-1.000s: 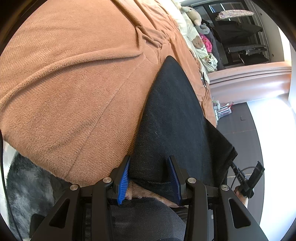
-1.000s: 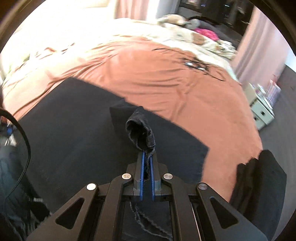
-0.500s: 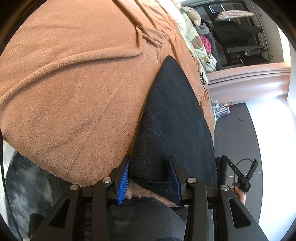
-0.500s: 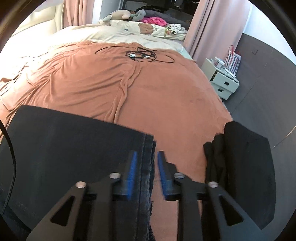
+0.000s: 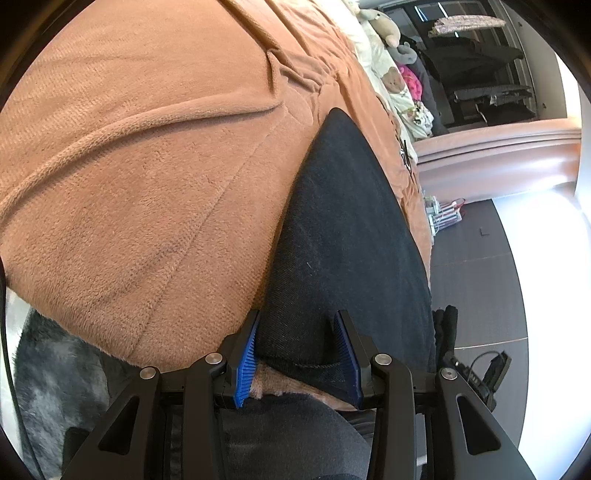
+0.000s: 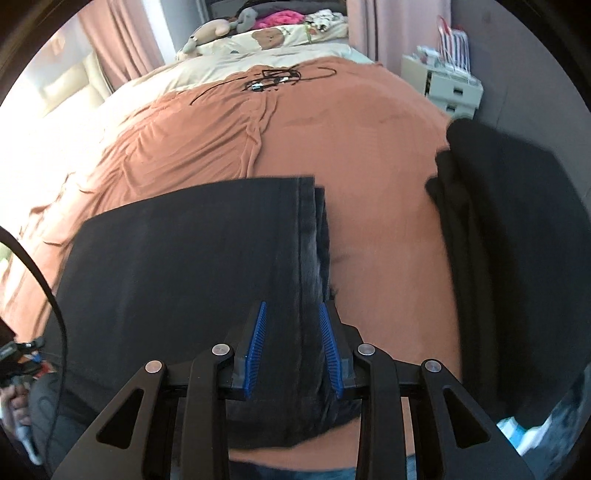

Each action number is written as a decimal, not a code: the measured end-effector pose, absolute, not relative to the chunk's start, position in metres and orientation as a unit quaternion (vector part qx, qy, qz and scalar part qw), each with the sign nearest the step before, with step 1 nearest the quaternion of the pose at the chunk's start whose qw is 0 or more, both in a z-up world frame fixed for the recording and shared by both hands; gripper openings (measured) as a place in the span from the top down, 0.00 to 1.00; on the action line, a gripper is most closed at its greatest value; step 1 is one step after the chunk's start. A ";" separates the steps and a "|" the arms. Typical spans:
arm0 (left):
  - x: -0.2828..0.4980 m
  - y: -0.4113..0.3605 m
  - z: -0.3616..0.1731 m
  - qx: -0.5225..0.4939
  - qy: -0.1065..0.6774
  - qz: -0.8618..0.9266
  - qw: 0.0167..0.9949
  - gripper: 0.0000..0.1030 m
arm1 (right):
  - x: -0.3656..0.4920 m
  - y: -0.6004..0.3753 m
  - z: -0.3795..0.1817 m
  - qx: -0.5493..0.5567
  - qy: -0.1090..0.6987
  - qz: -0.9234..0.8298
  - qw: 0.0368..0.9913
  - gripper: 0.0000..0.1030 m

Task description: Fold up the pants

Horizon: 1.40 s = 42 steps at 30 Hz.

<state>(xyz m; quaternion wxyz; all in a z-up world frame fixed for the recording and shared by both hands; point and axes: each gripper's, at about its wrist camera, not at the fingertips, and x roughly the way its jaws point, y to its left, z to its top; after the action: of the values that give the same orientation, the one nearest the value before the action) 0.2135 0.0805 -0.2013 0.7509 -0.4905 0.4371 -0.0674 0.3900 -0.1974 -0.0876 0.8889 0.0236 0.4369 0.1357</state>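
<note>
Black pants (image 6: 184, 258) lie flat on the brown blanket (image 6: 369, 147), folded so the hem end lies on top near the right side. My right gripper (image 6: 291, 306) is open, its blue fingers astride the folded hem edge. In the left wrist view the pants (image 5: 351, 229) stretch away as a dark strip. My left gripper (image 5: 298, 317) is open, its fingers on either side of the near end of the pants, not closed on the cloth.
A second pile of dark clothing (image 6: 498, 240) lies on the bed's right edge. A black cable and small device (image 6: 273, 77) lie far on the blanket. Pillows and plush toys (image 6: 258, 33) are at the head. A white drawer unit (image 6: 450, 88) stands beside the bed.
My right gripper carried the hem over, laid it down and opened; its jaws have since spread wider. The left gripper has stayed open and still.
</note>
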 end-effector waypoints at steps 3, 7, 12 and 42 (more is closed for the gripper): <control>0.214 0.080 -0.200 -0.489 0.437 -0.067 0.752 0.60 | 0.378 -0.212 -0.093 0.059 0.445 0.137 0.883 0.66; 0.214 0.081 -0.201 -0.490 0.438 -0.069 0.751 0.60 | 0.370 -0.234 -0.102 0.114 0.443 0.133 0.879 0.53; 0.214 0.080 -0.201 -0.490 0.438 -0.069 0.751 0.60 | 0.361 -0.258 -0.118 0.176 0.450 0.127 0.866 0.53; 0.213 0.083 -0.202 -0.490 0.439 -0.072 0.750 0.60 | 0.331 -0.336 -0.203 0.443 0.419 0.161 0.776 0.75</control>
<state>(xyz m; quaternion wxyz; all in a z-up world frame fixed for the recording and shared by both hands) 0.2128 0.0827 -0.2020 0.7498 -0.4897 0.4392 -0.0716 0.3307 -0.3357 -0.2027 0.7760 0.4432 0.4187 0.1613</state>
